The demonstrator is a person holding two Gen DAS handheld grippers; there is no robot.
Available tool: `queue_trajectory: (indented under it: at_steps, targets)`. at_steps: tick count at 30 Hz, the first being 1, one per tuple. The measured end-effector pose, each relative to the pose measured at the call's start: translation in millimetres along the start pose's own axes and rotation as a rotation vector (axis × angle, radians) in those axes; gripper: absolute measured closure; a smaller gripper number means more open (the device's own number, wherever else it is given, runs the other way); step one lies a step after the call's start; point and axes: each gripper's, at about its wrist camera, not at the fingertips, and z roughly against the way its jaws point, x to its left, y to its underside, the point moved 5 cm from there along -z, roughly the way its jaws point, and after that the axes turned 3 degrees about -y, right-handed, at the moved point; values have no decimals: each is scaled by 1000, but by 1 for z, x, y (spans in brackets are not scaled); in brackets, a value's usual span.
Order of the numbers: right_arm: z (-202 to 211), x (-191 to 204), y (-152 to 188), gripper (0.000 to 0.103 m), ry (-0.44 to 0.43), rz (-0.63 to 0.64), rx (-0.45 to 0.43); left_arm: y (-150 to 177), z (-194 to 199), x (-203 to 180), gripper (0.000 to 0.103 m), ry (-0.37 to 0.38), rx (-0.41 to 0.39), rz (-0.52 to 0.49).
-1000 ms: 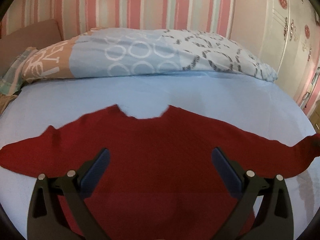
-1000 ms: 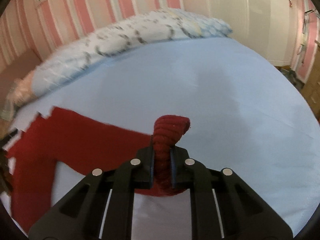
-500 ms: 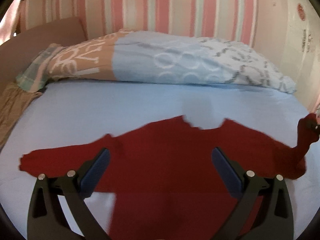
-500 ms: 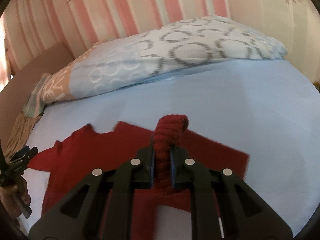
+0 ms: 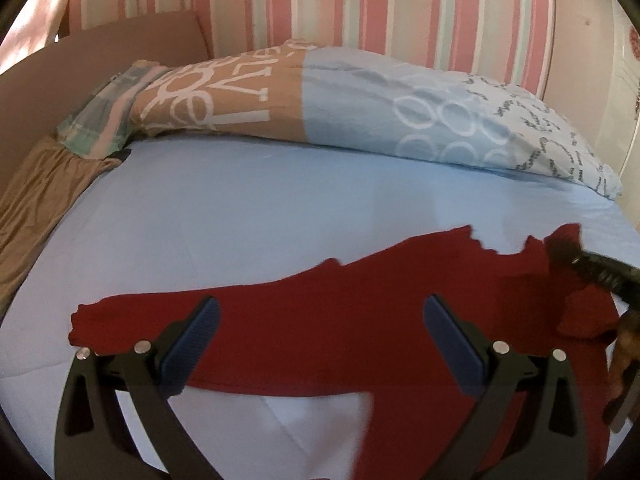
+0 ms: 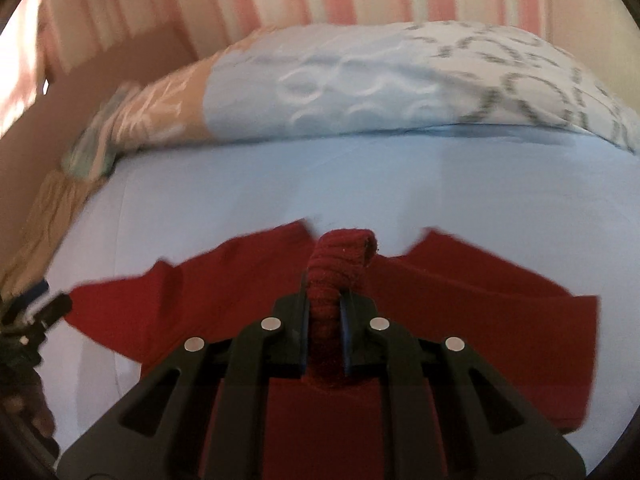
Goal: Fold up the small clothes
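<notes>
On a bed dressed in a pale blue sheet, below a pink-striped wall and a patchwork pillow, a small red sweater is being folded. The right gripper is clamped tight on the cuff of the sweater's right sleeve, a ribbed roll of cloth standing up between its closed fingers, and it has been carrying that sleeve inward: a second ago the sleeve was stretched far out over bare sheet, and now the cuff is hanging over the neckline while the sleeve is lying doubled across the chest, with a straight folded edge showing at the right of the right wrist view. That appears to put the first sleeve fold nearly in place, with only the release outstanding. The left gripper is hovering spread wide and empty above the left sleeve, which is still lying flat and fully extended; over the same second its view has been swinging leftward along the garment, suggesting that sleeve is the next target. The sweater's lower hem is being cut off by the frame and by both grippers' bodies in both views, so how the body is lying there cannot be told. The right wrist view is smeared by motion, and whether the held cuff is touching the chest or riding just above it is unclear. At the right edge of the left wrist view the other gripper is showing only as a dark blurred shape.
</notes>
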Motion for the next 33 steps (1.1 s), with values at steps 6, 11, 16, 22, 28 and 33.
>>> queue_trajectory:
  at_steps: [6, 11, 16, 22, 28, 33]
  targets:
    - [-51, 51, 27, 89, 13, 99, 80, 6, -8, 25, 1, 0, 2, 22]
    - [-44, 66, 32, 28, -80, 49, 10, 11, -10, 43, 1, -6, 14, 67]
    - [-14, 11, 16, 25, 105, -64, -69, 14, -4, 53, 1, -17, 4, 70]
    - [-37, 3, 29, 25, 195, -19, 38, 23, -6, 47, 1, -2, 26, 88]
    - [-85, 64, 53, 33, 116, 111, 156, 27, -2, 49, 1, -4, 28, 73]
    - [-70, 99, 51, 29, 37, 181, 110, 25, 3, 56, 1, -14, 25, 73]
